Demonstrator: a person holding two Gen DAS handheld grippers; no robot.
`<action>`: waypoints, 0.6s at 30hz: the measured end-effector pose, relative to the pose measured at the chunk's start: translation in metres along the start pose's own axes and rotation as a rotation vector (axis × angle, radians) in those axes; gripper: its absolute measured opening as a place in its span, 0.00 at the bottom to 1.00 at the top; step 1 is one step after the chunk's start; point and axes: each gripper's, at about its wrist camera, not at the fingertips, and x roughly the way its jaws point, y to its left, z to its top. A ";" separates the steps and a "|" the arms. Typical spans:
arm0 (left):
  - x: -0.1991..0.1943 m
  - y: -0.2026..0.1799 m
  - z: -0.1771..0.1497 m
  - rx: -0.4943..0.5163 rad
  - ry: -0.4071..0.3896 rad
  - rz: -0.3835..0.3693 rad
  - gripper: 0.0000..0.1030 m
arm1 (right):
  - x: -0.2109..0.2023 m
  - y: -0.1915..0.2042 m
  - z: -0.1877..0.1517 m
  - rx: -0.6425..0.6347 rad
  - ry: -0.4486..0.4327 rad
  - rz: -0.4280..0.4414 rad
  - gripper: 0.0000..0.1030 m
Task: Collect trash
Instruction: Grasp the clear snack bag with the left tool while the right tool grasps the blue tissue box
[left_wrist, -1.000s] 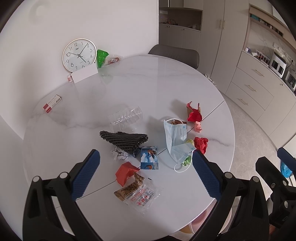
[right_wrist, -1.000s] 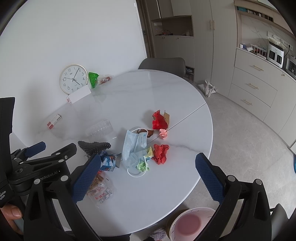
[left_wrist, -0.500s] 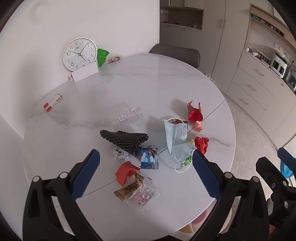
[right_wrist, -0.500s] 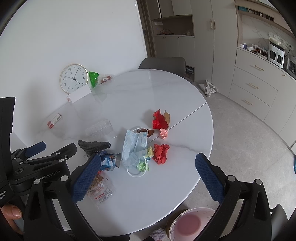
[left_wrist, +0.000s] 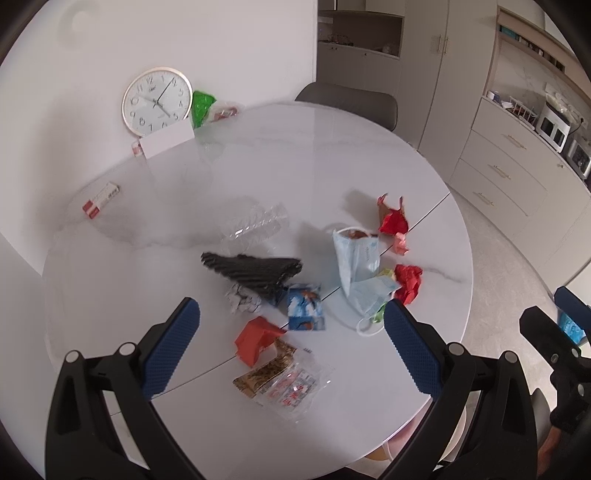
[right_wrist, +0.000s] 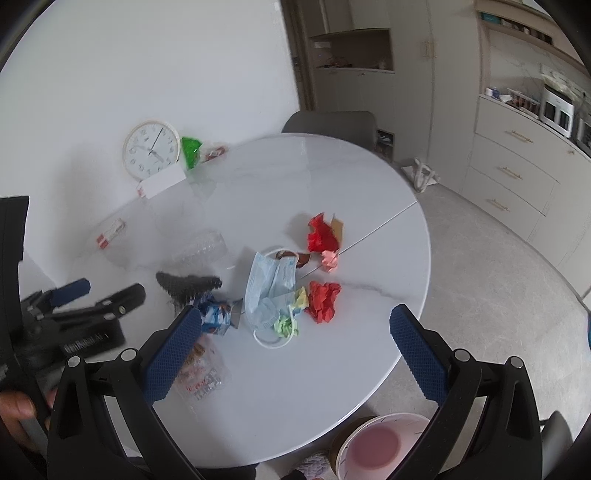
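Trash lies scattered on a round white marble table (left_wrist: 332, 155). There is a blue face mask (left_wrist: 356, 258) (right_wrist: 271, 280), crumpled red paper (left_wrist: 408, 282) (right_wrist: 324, 301), a red wrapper (left_wrist: 392, 219) (right_wrist: 321, 232), a black ribbed piece (left_wrist: 255, 271), a blue snack packet (left_wrist: 304, 306), a red folded paper (left_wrist: 256, 339), a clear snack bag (left_wrist: 284, 384) and a crushed clear bottle (left_wrist: 255, 227). My left gripper (left_wrist: 291, 347) is open and empty above the near trash. My right gripper (right_wrist: 295, 347) is open and empty above the table's front. A pink-lined bin (right_wrist: 376, 446) stands below the table edge.
A wall clock (left_wrist: 157, 99), a white card (left_wrist: 168, 142) and a green bag (left_wrist: 201, 107) stand at the table's far left. A small red-and-white box (left_wrist: 101, 199) lies at the left edge. A grey chair (left_wrist: 347, 103) is behind the table. Cabinets (left_wrist: 517, 173) line the right.
Both grippers have shifted slightly and the views are a little blurred. The left gripper has moved further left in the right wrist view. Nothing on the table has moved.
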 end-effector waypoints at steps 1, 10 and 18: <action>0.004 0.006 -0.003 -0.002 0.010 0.000 0.93 | 0.006 0.001 -0.005 -0.016 0.015 0.009 0.98; 0.033 0.077 -0.041 -0.029 0.113 0.061 0.93 | 0.072 0.035 -0.060 -0.114 0.192 0.151 0.98; 0.086 0.069 -0.063 0.141 0.210 -0.106 0.93 | 0.093 0.052 -0.074 -0.119 0.282 0.138 0.98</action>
